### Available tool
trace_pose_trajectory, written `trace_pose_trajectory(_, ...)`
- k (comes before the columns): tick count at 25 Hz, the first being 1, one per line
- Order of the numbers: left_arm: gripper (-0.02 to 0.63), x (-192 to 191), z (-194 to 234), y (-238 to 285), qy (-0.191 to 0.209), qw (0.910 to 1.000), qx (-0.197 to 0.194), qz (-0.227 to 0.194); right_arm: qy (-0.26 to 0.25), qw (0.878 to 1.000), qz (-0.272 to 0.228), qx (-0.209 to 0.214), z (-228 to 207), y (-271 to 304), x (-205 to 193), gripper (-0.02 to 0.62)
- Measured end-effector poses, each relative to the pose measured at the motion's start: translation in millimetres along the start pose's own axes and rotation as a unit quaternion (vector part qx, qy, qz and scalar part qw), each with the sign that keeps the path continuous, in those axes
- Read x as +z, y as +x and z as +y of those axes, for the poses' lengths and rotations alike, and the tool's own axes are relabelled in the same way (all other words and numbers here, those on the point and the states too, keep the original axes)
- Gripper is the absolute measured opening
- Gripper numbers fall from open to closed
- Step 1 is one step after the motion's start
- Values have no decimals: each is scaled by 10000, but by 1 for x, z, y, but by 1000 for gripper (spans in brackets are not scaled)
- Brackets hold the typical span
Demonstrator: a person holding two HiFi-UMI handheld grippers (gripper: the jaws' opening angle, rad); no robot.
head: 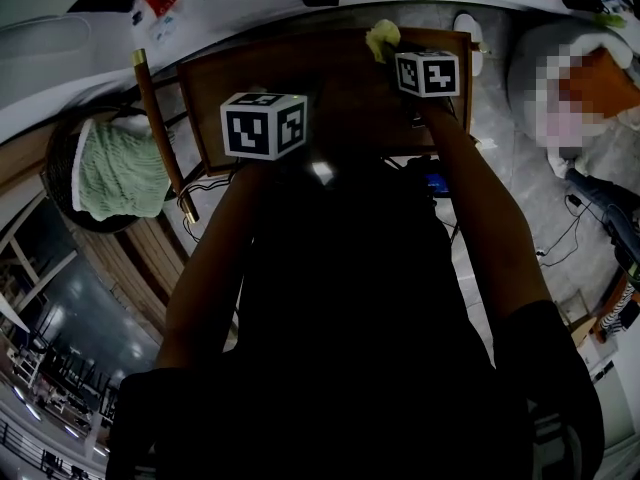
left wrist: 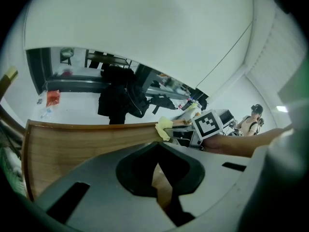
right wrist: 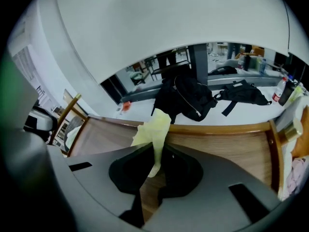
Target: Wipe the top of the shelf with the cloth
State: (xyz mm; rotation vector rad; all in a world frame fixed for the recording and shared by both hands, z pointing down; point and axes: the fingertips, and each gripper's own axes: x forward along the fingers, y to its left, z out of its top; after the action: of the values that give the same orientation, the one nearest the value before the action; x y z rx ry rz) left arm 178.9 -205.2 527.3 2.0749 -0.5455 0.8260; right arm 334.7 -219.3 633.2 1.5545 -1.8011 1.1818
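Holds a pale yellow-green cloth in the right gripper, jaws closed on a fold of it. Leaves a bunch sticking out past the tips toward 12 o'clock and a thin tail hanging back toward 6. Places that cloth over the far edge of the wooden shelf top, at about 1 o'clock on the board in the head view. Cannot tell whether it touches the wood.

Carries the left gripper with jaws pressed together and nothing between them, over the near part of the same board, at roughly 8 o'clock from the right one. Shows, from the left gripper view, the cloth at 12 o'clock on the board's far edge. Shows too the right marker cube just beside the cloth at 3 o'clock. Puts the left marker cube above the shelf's near left corner in the head view.

Off the shelf at 9 o'clock: a dark round basket holding a green knitted throw. Between basket and shelf, slanting: a wooden rod with brass ends.

Beyond the far edge at 12 o'clock, on a white surface: a black backpack and a black strapped bag. Far off at 3 o'clock in the left gripper view: a person.
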Motion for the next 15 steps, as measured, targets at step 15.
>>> trace_pose_trajectory(15, 11, -13, -32, 2, 117, 9994, -315, 96, 889, 9902, -20, -1074, -104, -54, -16, 46)
